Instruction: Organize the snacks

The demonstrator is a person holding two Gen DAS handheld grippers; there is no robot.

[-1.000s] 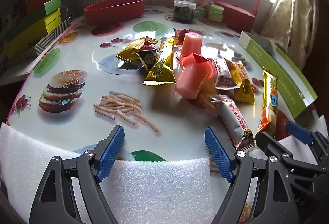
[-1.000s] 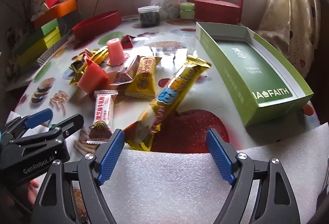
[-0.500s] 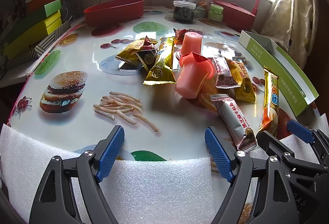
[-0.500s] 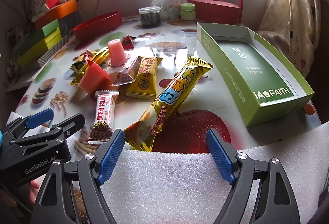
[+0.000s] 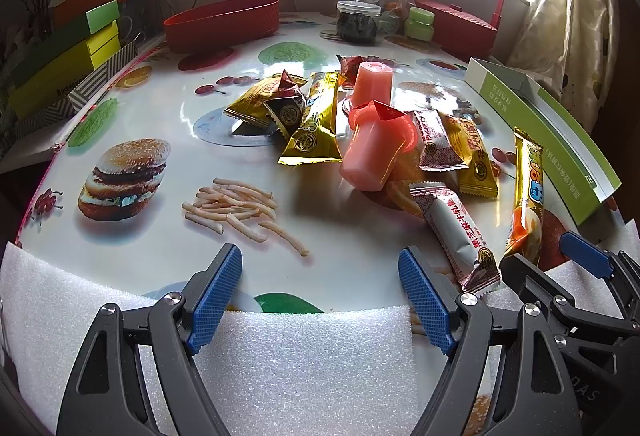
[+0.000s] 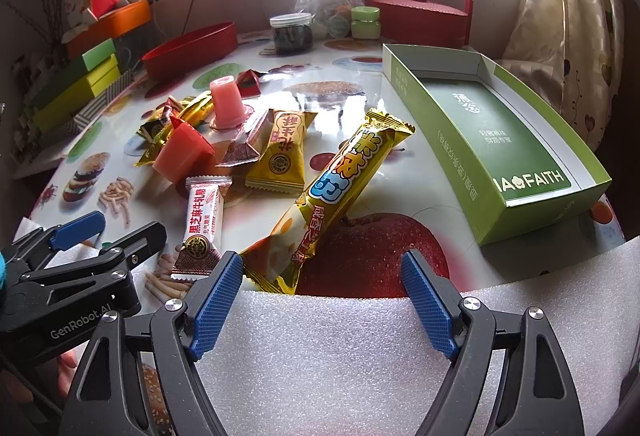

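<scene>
Sunlit windows stood behind a round table (image 5: 160,108) printed with food pictures, where I had a heap of snacks to sort into the green box (image 6: 532,212). Both my tongs were wide open and held nothing. The right tongs (image 6: 322,300) sat low at the near edge over white foam (image 6: 320,356), and the gold bar (image 6: 340,192) lay slanted just ahead, its near end touching the left pad (image 6: 216,300). I judged I should centre on that bar's lower half and close gently to avoid crushing it. The left tongs (image 5: 320,296) faced bare table, the white bar (image 5: 460,232) just beyond their right pad.
</scene>
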